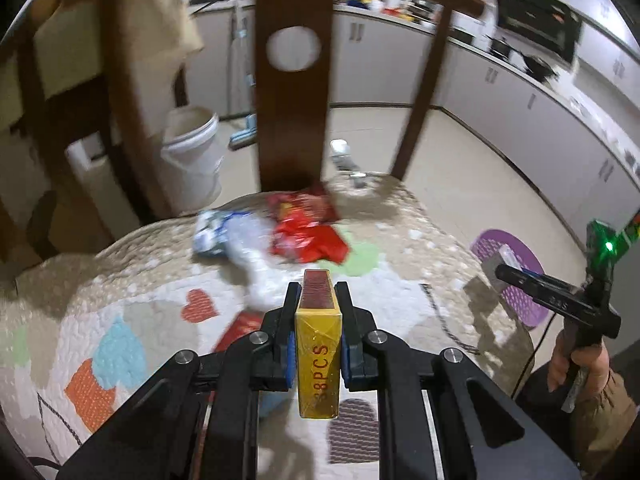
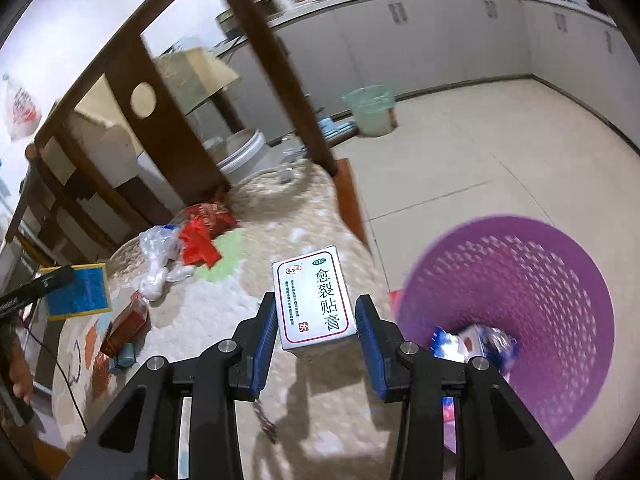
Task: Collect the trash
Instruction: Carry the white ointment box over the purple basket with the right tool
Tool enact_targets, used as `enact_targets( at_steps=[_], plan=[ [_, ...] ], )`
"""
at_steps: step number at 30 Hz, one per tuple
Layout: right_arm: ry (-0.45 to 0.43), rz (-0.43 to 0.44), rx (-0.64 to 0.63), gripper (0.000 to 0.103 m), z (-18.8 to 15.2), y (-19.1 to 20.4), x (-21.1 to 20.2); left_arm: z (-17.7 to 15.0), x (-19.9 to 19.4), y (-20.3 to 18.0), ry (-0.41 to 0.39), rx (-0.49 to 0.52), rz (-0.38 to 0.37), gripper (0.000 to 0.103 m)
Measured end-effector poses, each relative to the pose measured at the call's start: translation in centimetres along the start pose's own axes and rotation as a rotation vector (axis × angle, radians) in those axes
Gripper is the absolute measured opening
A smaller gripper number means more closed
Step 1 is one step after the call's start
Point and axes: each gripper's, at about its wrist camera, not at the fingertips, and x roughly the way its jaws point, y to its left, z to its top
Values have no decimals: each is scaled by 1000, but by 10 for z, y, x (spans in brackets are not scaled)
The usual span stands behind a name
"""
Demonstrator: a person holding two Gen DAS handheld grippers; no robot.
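My left gripper (image 1: 318, 292) is shut on a narrow yellow box (image 1: 319, 354) printed "38PCS", held above the quilted chair cushion (image 1: 132, 280). My right gripper (image 2: 316, 308) is shut on a white medicine box (image 2: 314, 300), lifted near the cushion's right edge. The left gripper and its yellow-and-blue box (image 2: 80, 288) also show at the left of the right wrist view. Red wrappers (image 1: 308, 228), crumpled clear plastic (image 1: 248, 248) and a brown-red box (image 2: 128, 326) lie on the cushion. A purple basket (image 2: 520, 272) on the floor holds a blue-white wrapper (image 2: 472, 344).
The wooden chair back (image 1: 294, 92) rises behind the cushion. A white bucket (image 1: 192, 152) stands on the floor beyond it, and a green bin (image 2: 370, 110) near the grey cabinets (image 2: 440, 40). Tiled floor (image 2: 500, 152) spreads to the right.
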Motion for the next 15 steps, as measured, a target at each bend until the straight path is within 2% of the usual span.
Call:
enact_targets(
  at_steps=[7,15],
  plan=[
    [-50,-21,74,42,-4,-31,-16,-3,12,-75,13,113,-29,15],
    [-109,-47,146,42,-6,-59,-38,-4,31,-141,35,236,-19,15]
  ],
)
